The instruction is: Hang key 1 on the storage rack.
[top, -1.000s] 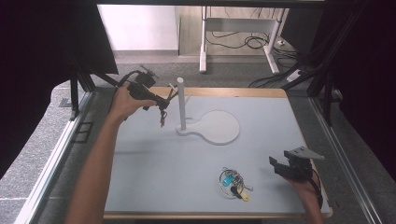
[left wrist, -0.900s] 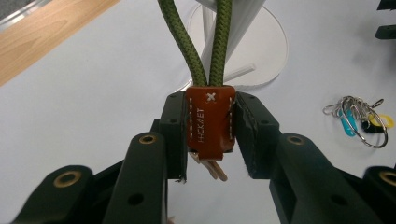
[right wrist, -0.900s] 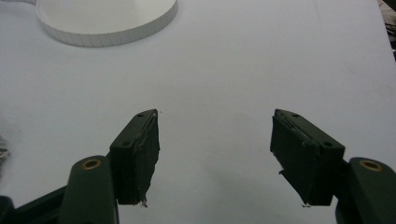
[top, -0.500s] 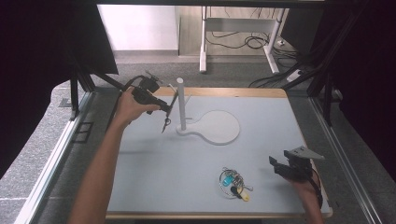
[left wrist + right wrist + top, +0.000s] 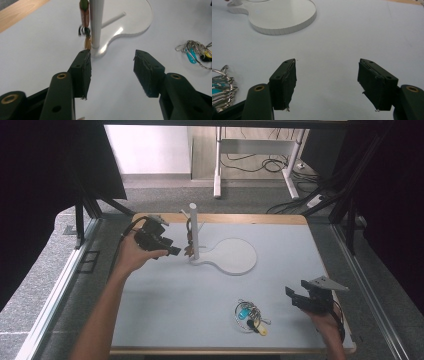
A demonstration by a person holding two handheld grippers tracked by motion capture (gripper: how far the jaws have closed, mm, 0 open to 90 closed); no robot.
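A brown and green keychain (image 5: 189, 238) hangs on the white post (image 5: 193, 227) of a stand with a round base (image 5: 234, 256). My left gripper (image 5: 174, 251) sits just left of the post. Its jaws have just been opening and stand apart with nothing between them. In the left gripper view, that gripper (image 5: 112, 56) faces the post (image 5: 96, 22), and the keychain (image 5: 85, 17) dangles beside it. A bunch of keys with blue and yellow tags (image 5: 250, 314) lies near the front. My right gripper (image 5: 291, 296) rests open to its right, holding nothing. In its own view, the right gripper (image 5: 327, 63) points at bare mat.
The pale grey mat (image 5: 175, 310) covers a wooden board whose edge (image 5: 240, 218) shows at the back. Dark frame rails run along both sides. The key bunch (image 5: 220, 85) lies at the left edge of the right gripper view and the stand's base (image 5: 284, 15) at its top.
My left gripper has let go of the keychain, which now hangs on the post. The hand has drawn back and down from the post. My right gripper has stayed put.
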